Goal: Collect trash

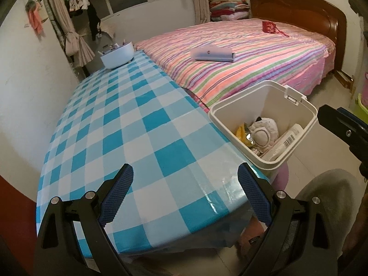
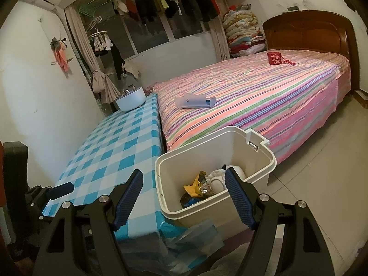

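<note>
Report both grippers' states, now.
Left gripper: open, holding nothing.
Right gripper: open, holding nothing.

Open cream bin (image 2: 257,179) beside table, crumpled wrappers (image 2: 195,187) inside

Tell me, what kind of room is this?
It looks like a bedroom in a home. There is a big bed with a striped sheet and a wooden headboard, folded quilts stacked by it, and clothes hanging at the window.
</note>
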The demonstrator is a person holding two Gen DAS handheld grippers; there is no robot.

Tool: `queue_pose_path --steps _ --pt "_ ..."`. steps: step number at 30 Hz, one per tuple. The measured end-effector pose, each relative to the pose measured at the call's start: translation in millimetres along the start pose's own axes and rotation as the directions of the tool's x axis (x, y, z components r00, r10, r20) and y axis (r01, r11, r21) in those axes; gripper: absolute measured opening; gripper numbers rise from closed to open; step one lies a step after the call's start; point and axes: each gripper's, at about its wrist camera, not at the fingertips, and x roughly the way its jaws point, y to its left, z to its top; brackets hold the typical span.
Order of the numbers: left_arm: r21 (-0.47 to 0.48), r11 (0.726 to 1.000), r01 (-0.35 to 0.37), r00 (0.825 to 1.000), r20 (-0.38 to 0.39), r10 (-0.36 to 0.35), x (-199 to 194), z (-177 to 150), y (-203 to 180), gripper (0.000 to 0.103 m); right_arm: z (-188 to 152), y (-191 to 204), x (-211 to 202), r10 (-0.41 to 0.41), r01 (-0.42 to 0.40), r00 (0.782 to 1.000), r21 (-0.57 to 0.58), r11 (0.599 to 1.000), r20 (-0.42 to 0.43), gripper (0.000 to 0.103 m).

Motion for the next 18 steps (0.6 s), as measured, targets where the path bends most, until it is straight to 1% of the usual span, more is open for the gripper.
queue_pose_path --steps 1,4,9,14,16,18 --pt "0.009 1.0 0.0 1.0 0.001 -0.001 -0.6 0.7 -2.1 0.091 -0.5 -1.6 -0.5 -0.001 0.001 1.0 0.002 1.0 0.0 0.072" --pt "0.034 0.999 0.012 1.0 0.016 -0.013 -4.8 2.8 -10.1 0.096 -0.5 -4.4 -1.2 -0.004 0.004 1.0 0.008 1.0 0.001 0.072" --pt "0.077 0.996 0.05 0.997 0.052 -0.055 -14.1 5.6 -27.4 0.096 -1.5 -9.4 -1.4 -0.008 0.008 1.0 0.017 1.0 0.0 0.072" --pt "0.087 0.991 0.101 0.992 0.066 -0.106 -16.1 2.1 -33.1 0.096 -2.1 -13.9 -1.3 -0.011 0.011 1.0 0.023 1.0 -0.001 0.072" --pt "0.083 0.991 0.1 0.991 0.077 -0.107 -16.9 1.9 -32.2 0.096 -2.3 -14.0 -1.2 -0.011 0.011 1.0 0.023 1.0 -0.002 0.072" --pt "0.089 0.993 0.078 0.993 0.082 -0.086 -17.2 2.0 -30.5 0.096 -2.3 -14.5 -1.2 -0.01 0.01 1.0 0.025 1.0 0.0 0.072"
